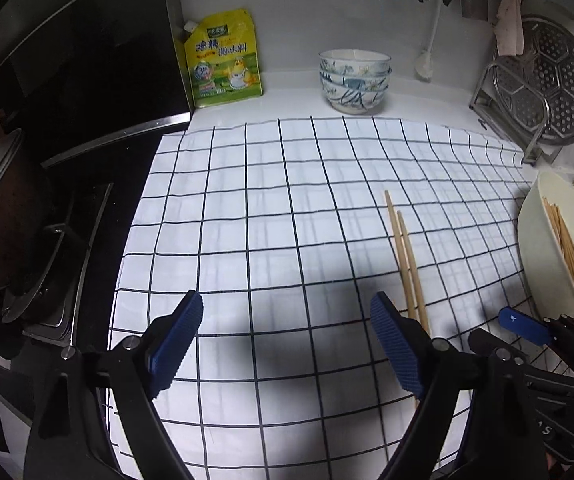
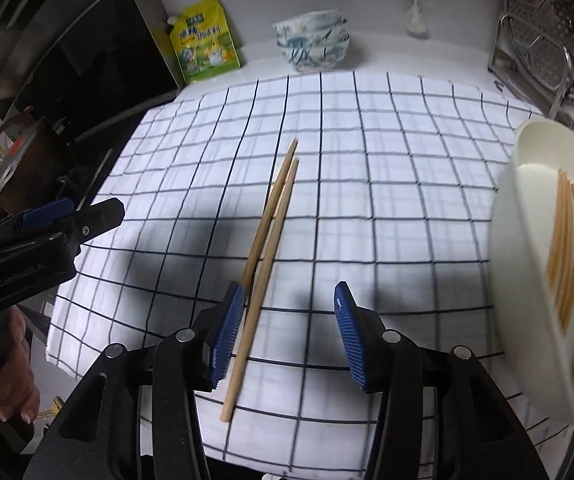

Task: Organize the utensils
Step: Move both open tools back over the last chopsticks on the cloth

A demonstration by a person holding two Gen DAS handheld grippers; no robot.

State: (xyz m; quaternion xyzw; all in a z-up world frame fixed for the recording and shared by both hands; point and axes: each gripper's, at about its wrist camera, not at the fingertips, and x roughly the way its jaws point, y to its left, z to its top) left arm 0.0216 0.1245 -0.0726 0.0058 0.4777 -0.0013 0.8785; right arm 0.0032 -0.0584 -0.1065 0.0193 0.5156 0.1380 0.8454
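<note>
The left gripper point(image 1: 287, 344), black with ribbed blue pads, hangs spread wide over the near part of the white cloth with a black grid point(image 1: 287, 200), with only cloth between its jaws. Just outside its right pad, two loose pale wooden chopsticks point(image 1: 407, 264) lie side by side on the cloth, their near ends hidden behind that finger. In the right wrist view the right gripper point(image 2: 289, 332) stands apart too, its jaws opening; one chopstick's near end runs between the pads, close beside the left one, and the frames do not settle whether it touches. At the cloth's right edge a cream oval plastic tray point(image 2: 527, 240) holds more chopsticks, blurred and cut off by the frame. At the left edge a dark pot on a black stove point(image 1: 3, 216) is dim and hard to read. At the worktop's far edge stand a yellow seasoning pouch point(image 1: 223, 60), stacked blue-patterned white bowls point(image 1: 354, 80) and a perforated steel steamer plate on a rack point(image 1: 547, 80).
</note>
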